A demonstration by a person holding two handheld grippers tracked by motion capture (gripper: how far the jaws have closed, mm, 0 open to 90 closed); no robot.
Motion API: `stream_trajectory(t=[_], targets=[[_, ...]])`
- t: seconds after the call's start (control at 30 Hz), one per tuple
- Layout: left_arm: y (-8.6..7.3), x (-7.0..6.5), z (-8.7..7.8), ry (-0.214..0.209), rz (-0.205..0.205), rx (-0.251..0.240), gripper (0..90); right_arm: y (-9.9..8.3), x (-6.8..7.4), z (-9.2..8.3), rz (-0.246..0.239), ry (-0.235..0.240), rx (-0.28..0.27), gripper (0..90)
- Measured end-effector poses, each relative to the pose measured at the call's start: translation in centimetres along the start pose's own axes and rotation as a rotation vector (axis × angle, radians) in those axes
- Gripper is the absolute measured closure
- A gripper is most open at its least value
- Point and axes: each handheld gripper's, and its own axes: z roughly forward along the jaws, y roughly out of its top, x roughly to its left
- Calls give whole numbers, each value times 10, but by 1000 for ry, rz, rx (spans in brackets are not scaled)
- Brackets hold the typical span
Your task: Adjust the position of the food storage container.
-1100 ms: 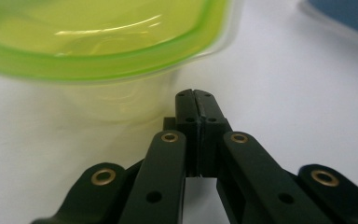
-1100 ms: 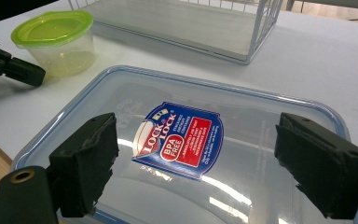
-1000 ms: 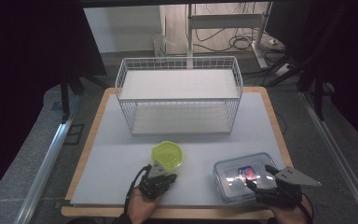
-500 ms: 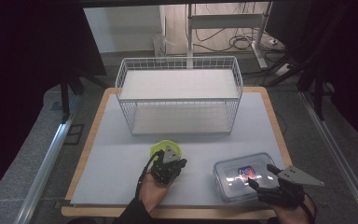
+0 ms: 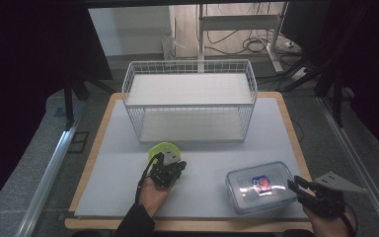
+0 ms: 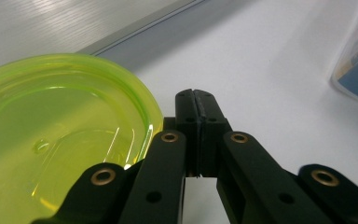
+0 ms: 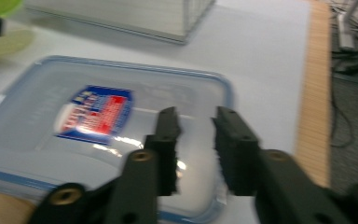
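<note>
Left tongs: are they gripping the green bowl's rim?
No, the left tongs are shut on nothing, their tips just beside the green bowl.

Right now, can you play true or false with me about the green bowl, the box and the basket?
1. The green bowl sits inside the white wire basket. False: it is on the table in front of the basket.
2. The left gripper has its fingers pressed together with nothing between them. True.
3. The clear box has its lid on, with a red and blue sticker on top. True.
4. The right gripper is squeezing the box. False: its fingers are apart, over the lid.
5. The basket is full of toys. False: nothing lies in it.
</note>
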Motion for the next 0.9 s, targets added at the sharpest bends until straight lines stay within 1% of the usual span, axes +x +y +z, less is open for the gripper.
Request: stream_trajectory(t=[0.03, 0.1, 0.13, 0.2, 0.23, 0.27, 0.33, 0.4, 0.43, 0.47, 0.53, 0.6, 0.63, 0.67, 0.7, 0.77, 0.8, 0.83, 0.9], targets=[[0, -4, -2, -12, 5, -9, 894, -1, -4, -2, 4, -14, 5, 780], [0, -13, -6, -42, 5, -24, 891, -3, -13, -5, 13, -58, 25, 862], [-1, -19, -7, -71, 6, -32, 890, -4, -16, -6, 21, -67, 35, 890], [-3, -35, -6, -139, 9, -34, 890, -8, -24, -5, 41, -81, 71, 897], [-3, -41, -5, -160, 13, -31, 890, -11, -27, -2, 49, -84, 94, 898], [-5, -50, -2, -197, 22, -28, 890, -13, -28, 0, 52, -84, 108, 898], [-6, -64, 2, -236, 42, -19, 892, -16, -29, 5, 59, -75, 147, 898], [-7, -79, 7, -289, 53, -7, 893, -17, -29, 9, 55, -43, 175, 899], [-8, -84, 8, -302, 61, -2, 893, -18, -27, 11, 45, -38, 192, 899], [-8, -92, 9, -319, 77, 5, 893, -19, -27, 12, 39, -44, 201, 899], [-10, -102, 10, -337, 97, 14, 893, -20, -27, 11, 51, -32, 207, 900], [-12, -107, 10, -347, 106, 22, 893, -20, -27, 10, 60, -15, 209, 900], [-13, -109, 9, -346, 104, 24, 894, -21, -25, 10, 60, -1, 210, 900], [-14, -109, 9, -347, 108, 30, 893, -21, -23, 10, 58, 8, 217, 900], [-16, -110, 8, -349, 99, 29, 893, -21, -20, 11, 52, 13, 216, 900], [-18, -109, 6, -349, 95, 32, 893, -20, -14, 13, 48, 30, 221, 900], [-20, -108, 4, -337, 96, 34, 892, -20, -12, 14, 43, 40, 223, 900], [-20, -107, 2, -334, 96, 34, 894, -19, -7, 15, 36, 40, 225, 900], [-23, -102, 0, -327, 78, 31, 893, -17, -2, 16, 23, 47, 226, 900]])
